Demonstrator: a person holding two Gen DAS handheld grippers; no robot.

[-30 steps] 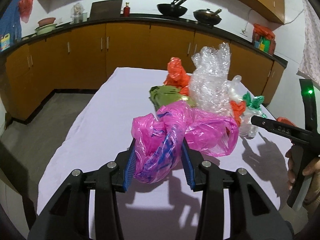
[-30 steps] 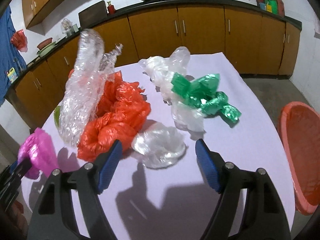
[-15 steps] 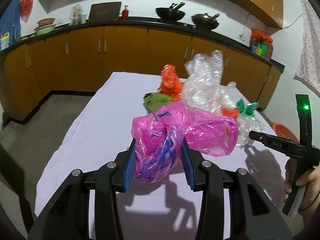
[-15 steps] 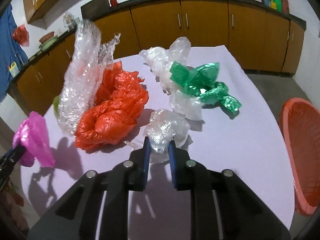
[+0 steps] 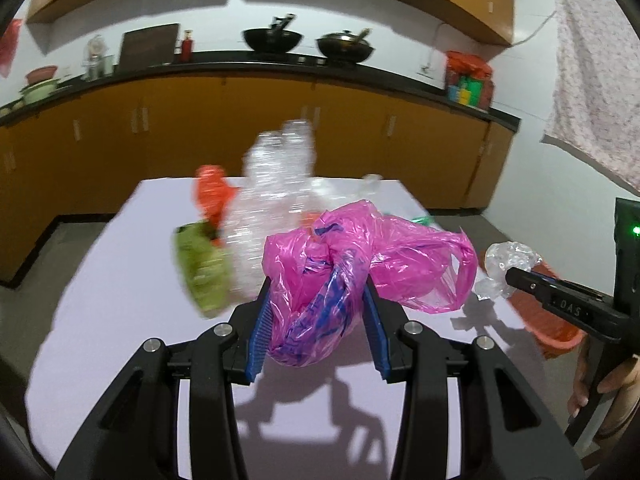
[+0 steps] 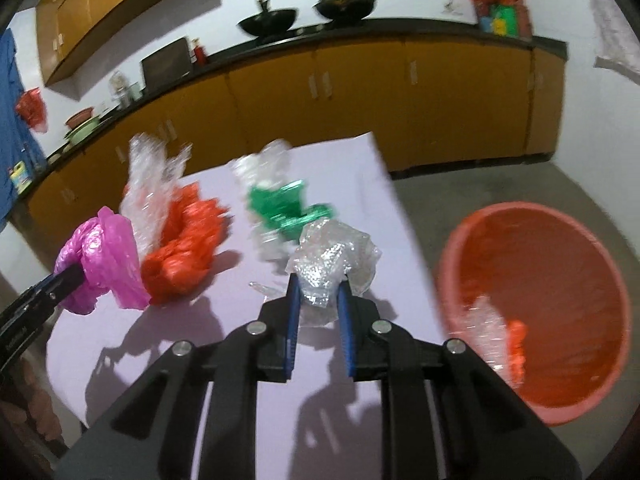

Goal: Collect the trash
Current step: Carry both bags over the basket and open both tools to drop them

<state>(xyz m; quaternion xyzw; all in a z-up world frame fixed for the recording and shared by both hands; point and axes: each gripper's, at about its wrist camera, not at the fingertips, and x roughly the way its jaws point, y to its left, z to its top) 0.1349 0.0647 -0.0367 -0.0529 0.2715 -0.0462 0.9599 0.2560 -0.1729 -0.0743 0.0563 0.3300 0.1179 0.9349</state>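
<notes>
My left gripper (image 5: 316, 292) is shut on a pink plastic bag (image 5: 360, 264) and holds it above the white table (image 5: 120, 280). My right gripper (image 6: 318, 284) is shut on a crumpled clear plastic wad (image 6: 332, 256), lifted off the table; it shows in the left wrist view (image 5: 508, 260) too. An orange-red basin (image 6: 560, 272) stands on the floor right of the table, with clear and orange scraps (image 6: 500, 344) inside. On the table lie an orange bag (image 6: 180, 248), a tall bubble wrap (image 6: 148, 176), a green foil wrapper (image 6: 284, 208) and a green bag (image 5: 204, 272).
Brown kitchen cabinets (image 5: 240, 128) with a black counter run behind the table, with woks (image 5: 272, 38) on top. Grey floor (image 6: 480, 188) lies between the table and the cabinets. The table's right edge (image 6: 404, 220) is near the basin.
My right gripper closed on the clear plastic wad, lifted it and swung right toward the basin. My left gripper kept the pink bag and moved up and right.
</notes>
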